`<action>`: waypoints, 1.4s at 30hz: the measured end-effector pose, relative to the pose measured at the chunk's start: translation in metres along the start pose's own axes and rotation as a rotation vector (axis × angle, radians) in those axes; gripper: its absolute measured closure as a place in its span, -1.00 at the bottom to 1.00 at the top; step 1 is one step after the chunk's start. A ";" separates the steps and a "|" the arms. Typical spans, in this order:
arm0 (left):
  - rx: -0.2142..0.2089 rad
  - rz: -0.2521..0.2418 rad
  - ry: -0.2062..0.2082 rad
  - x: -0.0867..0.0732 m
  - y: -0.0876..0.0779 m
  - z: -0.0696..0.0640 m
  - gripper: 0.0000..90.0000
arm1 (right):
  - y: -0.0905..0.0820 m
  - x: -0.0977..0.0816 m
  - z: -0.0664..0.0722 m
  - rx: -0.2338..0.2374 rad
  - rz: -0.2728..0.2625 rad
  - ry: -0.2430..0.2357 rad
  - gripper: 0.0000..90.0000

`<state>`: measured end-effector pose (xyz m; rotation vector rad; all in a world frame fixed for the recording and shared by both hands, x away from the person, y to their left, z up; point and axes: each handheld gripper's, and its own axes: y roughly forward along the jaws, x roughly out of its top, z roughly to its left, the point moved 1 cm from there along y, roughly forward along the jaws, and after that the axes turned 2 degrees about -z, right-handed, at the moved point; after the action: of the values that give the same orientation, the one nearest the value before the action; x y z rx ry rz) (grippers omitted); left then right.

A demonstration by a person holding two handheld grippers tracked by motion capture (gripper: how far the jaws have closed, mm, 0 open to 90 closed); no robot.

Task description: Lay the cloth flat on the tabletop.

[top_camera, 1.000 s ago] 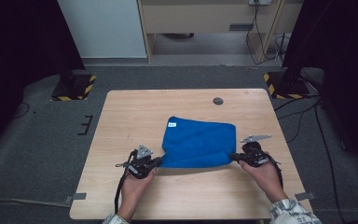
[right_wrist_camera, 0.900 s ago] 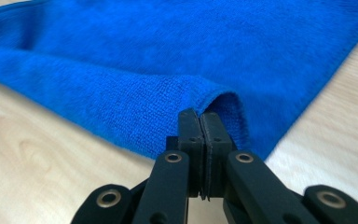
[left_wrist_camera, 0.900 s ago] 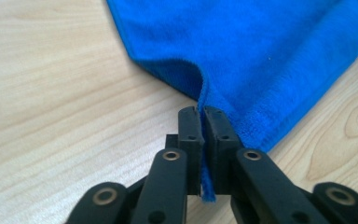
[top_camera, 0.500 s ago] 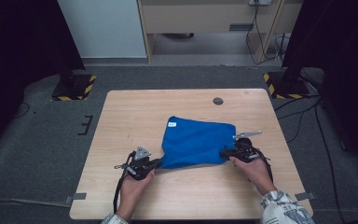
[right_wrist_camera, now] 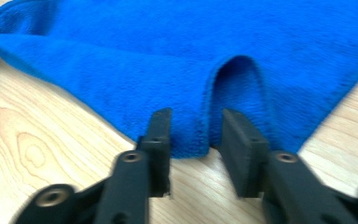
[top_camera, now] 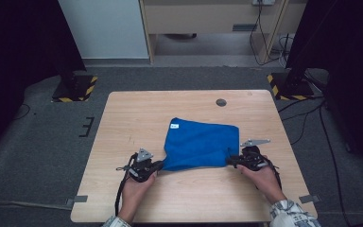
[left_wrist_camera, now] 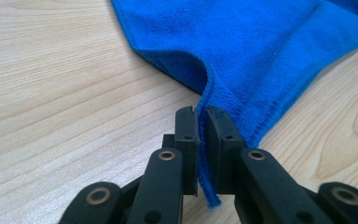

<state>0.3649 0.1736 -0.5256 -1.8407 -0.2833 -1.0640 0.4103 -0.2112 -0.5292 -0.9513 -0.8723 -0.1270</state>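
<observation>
the right gripper (right_wrist_camera: 193, 135) could close on only the top ply (its jaws have just been closing and stand apart around a raised fold, not pressing yet), so a lift would come up lopsided. the left gripper (left_wrist_camera: 202, 128) is clamped on the near-left corner of the blue cloth (top_camera: 199, 143), which lies folded mid-table, fuzzy, with a small white tag.

Table (top_camera: 123, 118): bare light wood.
Round dark hole (top_camera: 221, 102): in the table's far edge, right of middle.
Striped stand bases (top_camera: 74, 88): on the floor beyond the table's far corners.
</observation>
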 end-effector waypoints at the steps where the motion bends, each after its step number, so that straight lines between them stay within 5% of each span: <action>1: -0.001 0.000 0.000 0.000 0.000 0.000 0.84 | 0.001 0.000 0.001 -0.002 0.000 -0.005 0.69; 7: -0.014 -0.013 -0.001 -0.001 -0.006 -0.004 0.84 | -0.005 0.000 0.009 -0.027 -0.001 -0.022 0.94; 24: -0.064 0.042 0.051 -0.014 -0.008 -0.040 0.87 | -0.066 -0.045 0.016 -0.050 -0.006 0.022 0.95; 33: -0.109 0.058 0.075 -0.018 -0.006 -0.060 0.82 | -0.085 -0.049 0.007 -0.064 0.044 0.073 0.93; 36: -0.068 0.054 0.064 -0.019 -0.008 -0.058 0.61 | -0.086 -0.050 0.007 -0.064 0.062 0.084 0.80; 42: -0.028 -0.014 0.028 -0.016 -0.022 -0.049 0.01 | -0.089 -0.051 0.009 -0.130 0.042 0.060 0.19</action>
<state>0.3152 0.1488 -0.5163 -1.8500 -0.2662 -1.1080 0.3306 -0.2716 -0.5043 -1.0813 -0.7954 -0.1769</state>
